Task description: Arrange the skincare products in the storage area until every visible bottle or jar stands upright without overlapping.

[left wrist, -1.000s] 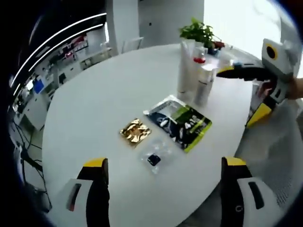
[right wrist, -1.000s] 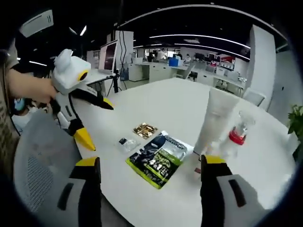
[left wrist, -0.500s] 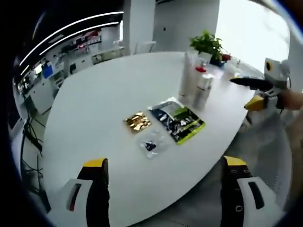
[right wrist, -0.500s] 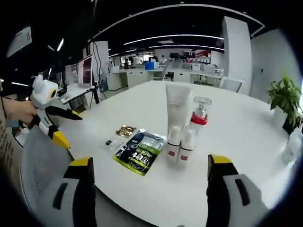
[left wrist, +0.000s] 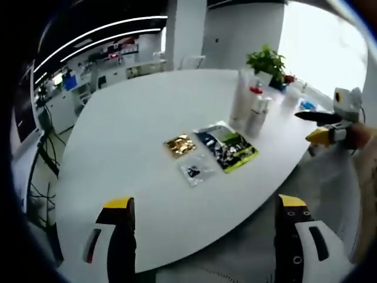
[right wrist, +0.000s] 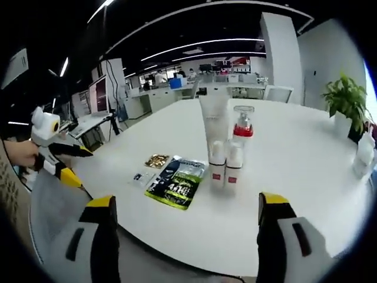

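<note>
On the white round table (right wrist: 283, 194) a tall white tube (right wrist: 214, 125), a clear bottle with a red collar (right wrist: 243, 128) and two small white bottles (right wrist: 225, 168) stand upright in a tight cluster. The same cluster (left wrist: 250, 106) shows in the left gripper view at the table's far side. A green and black sachet (right wrist: 178, 183) (left wrist: 227, 147), a gold sachet (right wrist: 156, 160) (left wrist: 180, 144) and a small clear packet (right wrist: 141, 177) (left wrist: 195, 171) lie flat beside them. My left gripper (left wrist: 203, 242) is open, back from the table edge. My right gripper (right wrist: 185, 236) is open too, with nothing between its jaws.
A potted plant (left wrist: 268, 61) (right wrist: 340, 100) stands at the table's far edge, with small white containers (right wrist: 362, 156) near it. The other gripper (left wrist: 336, 121) (right wrist: 53, 147) is held by a hand off the table's side. Office desks and monitors (right wrist: 100, 94) fill the background.
Both cameras have pulled back from the table, so the products look smaller and farther. The things on the table have not moved.
</note>
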Action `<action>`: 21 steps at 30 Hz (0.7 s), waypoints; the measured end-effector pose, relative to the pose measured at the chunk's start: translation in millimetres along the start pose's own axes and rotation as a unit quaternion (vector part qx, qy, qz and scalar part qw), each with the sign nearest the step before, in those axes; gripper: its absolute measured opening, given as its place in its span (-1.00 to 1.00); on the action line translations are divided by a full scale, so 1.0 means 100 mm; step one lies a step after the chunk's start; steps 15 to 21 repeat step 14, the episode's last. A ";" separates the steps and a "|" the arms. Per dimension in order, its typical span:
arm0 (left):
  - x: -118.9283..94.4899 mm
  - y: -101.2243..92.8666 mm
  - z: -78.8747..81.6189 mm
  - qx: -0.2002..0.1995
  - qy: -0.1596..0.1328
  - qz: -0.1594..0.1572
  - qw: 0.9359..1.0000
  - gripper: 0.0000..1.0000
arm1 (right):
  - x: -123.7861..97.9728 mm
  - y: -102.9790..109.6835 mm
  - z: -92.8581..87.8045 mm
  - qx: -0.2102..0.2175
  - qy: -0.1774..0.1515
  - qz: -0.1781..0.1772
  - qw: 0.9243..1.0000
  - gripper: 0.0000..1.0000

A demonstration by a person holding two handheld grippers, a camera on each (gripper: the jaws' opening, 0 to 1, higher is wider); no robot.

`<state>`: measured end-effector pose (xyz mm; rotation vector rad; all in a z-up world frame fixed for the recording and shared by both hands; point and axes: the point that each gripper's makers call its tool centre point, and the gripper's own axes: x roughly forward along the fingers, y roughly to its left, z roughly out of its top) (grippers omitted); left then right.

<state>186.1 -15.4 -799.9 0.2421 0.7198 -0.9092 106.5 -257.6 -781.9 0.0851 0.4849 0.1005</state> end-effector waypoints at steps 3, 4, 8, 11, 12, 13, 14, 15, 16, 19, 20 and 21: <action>0.03 0.02 -0.04 0.003 0.008 -0.001 1.000 0.94 | 0.00 0.02 -0.05 -0.008 0.009 0.004 1.000 0.97; 0.03 0.02 -0.04 0.002 0.007 -0.001 1.000 0.94 | 0.01 0.03 -0.04 -0.009 0.008 0.006 1.000 0.97; 0.04 0.04 -0.02 0.000 0.008 0.002 1.000 0.94 | 0.02 0.07 -0.03 -0.013 0.012 0.012 1.000 0.97; 0.04 0.05 -0.03 0.001 0.008 0.004 1.000 0.94 | 0.03 0.07 -0.04 -0.015 0.014 0.013 1.000 0.97; 0.05 0.05 -0.03 0.000 0.008 0.004 1.000 0.94 | 0.03 0.06 -0.04 -0.014 0.015 0.013 1.000 0.97; 0.05 0.05 -0.04 -0.001 0.009 0.004 1.000 0.94 | 0.03 0.05 -0.05 -0.011 0.015 0.010 1.000 0.99; 0.05 0.05 -0.04 -0.001 0.009 0.004 1.000 0.94 | 0.03 0.03 -0.05 -0.009 0.016 0.008 1.000 0.99; 0.05 0.05 -0.04 -0.001 0.009 0.004 1.000 0.94 | 0.03 0.03 -0.05 -0.009 0.016 0.008 1.000 0.99; 0.05 0.05 -0.04 -0.001 0.009 0.004 1.000 0.94 | 0.03 0.03 -0.05 -0.009 0.016 0.008 1.000 0.99; 0.05 0.05 -0.04 -0.001 0.009 0.004 1.000 0.94 | 0.03 0.03 -0.05 -0.009 0.016 0.008 1.000 0.99; 0.05 0.05 -0.04 -0.001 0.009 0.004 1.000 0.94 | 0.03 0.03 -0.05 -0.009 0.016 0.008 1.000 0.99; 0.05 0.05 -0.04 -0.001 0.009 0.004 1.000 0.94 | 0.03 0.03 -0.05 -0.009 0.016 0.008 1.000 0.99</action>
